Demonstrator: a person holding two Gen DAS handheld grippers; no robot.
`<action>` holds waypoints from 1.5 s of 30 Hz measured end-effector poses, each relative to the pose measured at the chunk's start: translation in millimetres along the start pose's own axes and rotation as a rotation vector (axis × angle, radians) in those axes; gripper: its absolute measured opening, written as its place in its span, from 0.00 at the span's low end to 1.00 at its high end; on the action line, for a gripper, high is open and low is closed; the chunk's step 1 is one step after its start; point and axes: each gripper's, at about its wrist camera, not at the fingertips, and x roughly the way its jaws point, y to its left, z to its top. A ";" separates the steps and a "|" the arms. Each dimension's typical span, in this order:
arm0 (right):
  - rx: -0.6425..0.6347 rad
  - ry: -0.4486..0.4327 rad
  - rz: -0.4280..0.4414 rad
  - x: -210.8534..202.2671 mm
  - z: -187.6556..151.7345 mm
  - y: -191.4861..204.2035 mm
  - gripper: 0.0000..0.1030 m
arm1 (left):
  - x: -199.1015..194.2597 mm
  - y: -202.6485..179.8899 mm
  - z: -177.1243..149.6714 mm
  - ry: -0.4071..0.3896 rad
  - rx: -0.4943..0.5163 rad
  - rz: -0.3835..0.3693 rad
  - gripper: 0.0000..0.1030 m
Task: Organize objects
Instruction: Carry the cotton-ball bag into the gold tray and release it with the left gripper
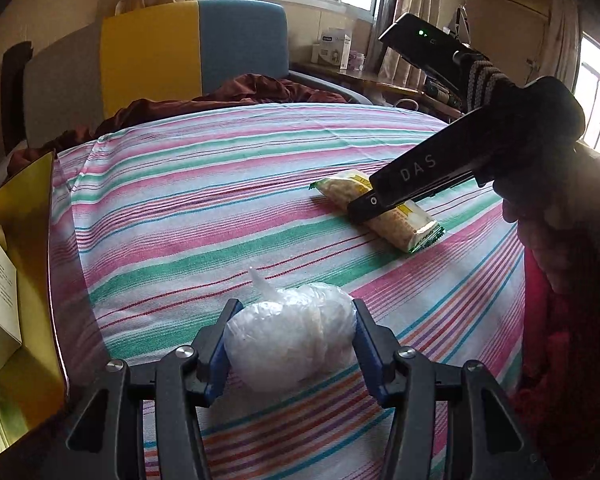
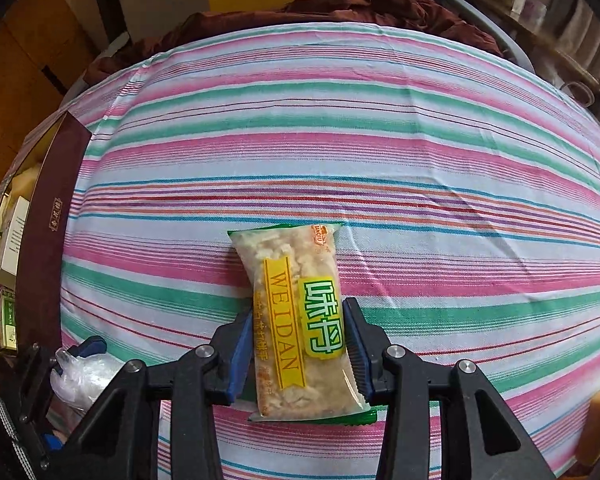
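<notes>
Left wrist view: left gripper (image 1: 292, 344) pinches crinkled clear plastic bag (image 1: 292, 336), right gripper (image 2: 298, 344) seemingly clamps yellow-labelled snack packet (image 2: 300, 320), both likely box-bound.

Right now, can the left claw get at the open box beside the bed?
Probably yes: the open box sits unobstructed to its left, but the left claw is closed around the clear plastic bag.
</notes>
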 end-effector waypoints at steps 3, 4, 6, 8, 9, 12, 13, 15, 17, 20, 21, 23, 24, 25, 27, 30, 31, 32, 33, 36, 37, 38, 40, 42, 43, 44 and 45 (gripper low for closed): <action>-0.010 0.003 -0.001 0.7 0.0 0.2 0.44 | -0.2 -1.2 -0.5 0.001 0.000 0.000 0.53; -0.012 0.002 -0.004 2.2 0.4 1.5 0.44 | -0.2 -1.5 -0.6 0.002 0.000 0.001 0.53; -0.012 0.002 -0.004 4.8 1.1 5.1 0.44 | -0.2 -1.4 -0.4 0.002 0.000 0.001 0.53; -0.014 0.001 -0.006 5.0 1.3 5.1 0.44 | -0.1 -0.9 -0.8 0.004 0.002 0.000 0.53; -0.018 0.001 -0.010 5.9 1.7 6.7 0.44 | -0.2 -1.2 -1.0 0.004 0.004 0.001 0.53; -0.031 0.000 -0.022 7.8 2.6 11.5 0.44 | -1.0 -2.6 -0.3 0.008 0.012 0.006 0.53; -0.034 0.000 -0.025 7.6 1.8 11.7 0.44 | -1.4 -3.1 0.2 0.010 0.013 0.007 0.53; -0.039 -0.002 -0.029 8.7 1.8 13.5 0.44 | -2.7 -3.1 1.1 0.015 0.016 0.014 0.53; -0.041 -0.003 -0.030 8.2 0.8 13.0 0.44 | -4.9 -3.1 1.8 0.023 0.020 0.024 0.52; -0.044 -0.005 -0.033 8.1 -0.4 12.8 0.45 | -14.1 -5.5 4.2 0.023 0.038 0.044 0.51; -0.043 -0.006 -0.033 9.0 -0.6 12.7 0.45 | -20.1 -7.3 5.8 0.012 0.049 0.048 0.51; -0.039 -0.010 -0.030 10.6 0.3 13.5 0.45 | -33.1 -9.1 9.6 -0.012 0.055 0.047 0.51; -0.040 -0.014 -0.031 11.8 -0.3 14.2 0.45 | -41.4 -8.7 12.7 -0.028 0.054 0.048 0.51; -0.045 -0.015 -0.035 11.7 -0.8 14.7 0.45 | -49.5 -7.9 15.9 -0.046 0.053 0.052 0.51; -0.053 -0.016 -0.044 12.3 -0.9 16.2 0.45 | -66.1 -4.2 23.0 -0.084 0.045 0.061 0.51; -0.065 -0.019 -0.057 12.0 -1.1 18.8 0.45 | -88.7 6.1 30.9 -0.127 0.022 0.087 0.51; -0.074 -0.020 -0.066 11.7 -1.7 20.4 0.44 | -95.8 11.0 33.5 -0.138 0.015 0.107 0.51; -0.084 -0.022 -0.074 11.7 -1.7 22.0 0.44 | -102.4 17.9 35.5 -0.148 0.003 0.127 0.51; -0.090 -0.024 -0.078 11.8 -2.0 22.8 0.44 | -109.7 26.6 37.2 -0.160 -0.017 0.145 0.51; -0.093 -0.026 -0.078 12.7 -2.0 23.7 0.43 | -127.2 58.6 40.9 -0.180 -0.083 0.227 0.51; -0.094 -0.027 -0.079 12.8 -2.1 23.8 0.43 | -132.9 69.6 40.0 -0.184 -0.109 0.251 0.51; -0.094 -0.027 -0.079 13.0 -2.1 23.8 0.43 | -137.5 80.9 38.9 -0.184 -0.132 0.279 0.51; -0.094 -0.028 -0.078 13.0 -1.7 23.7 0.43 | -145.4 102.4 34.6 -0.180 -0.164 0.337 0.51; -0.095 -0.029 -0.081 12.0 -1.0 25.3 0.44 | -153.2 120.8 27.9 -0.177 -0.188 0.388 0.51; -0.097 -0.030 -0.083 12.1 -0.9 25.9 0.44 | -156.7 129.3 24.0 -0.173 -0.203 0.407 0.51; -0.100 -0.031 -0.086 10.8 -1.7 24.5 0.44 | -159.3 137.6 20.6 -0.169 -0.221 0.421 0.51; -0.103 -0.033 -0.089 10.7 -1.7 25.2 0.44 | -162.5 145.8 16.2 -0.167 -0.239 0.433 0.51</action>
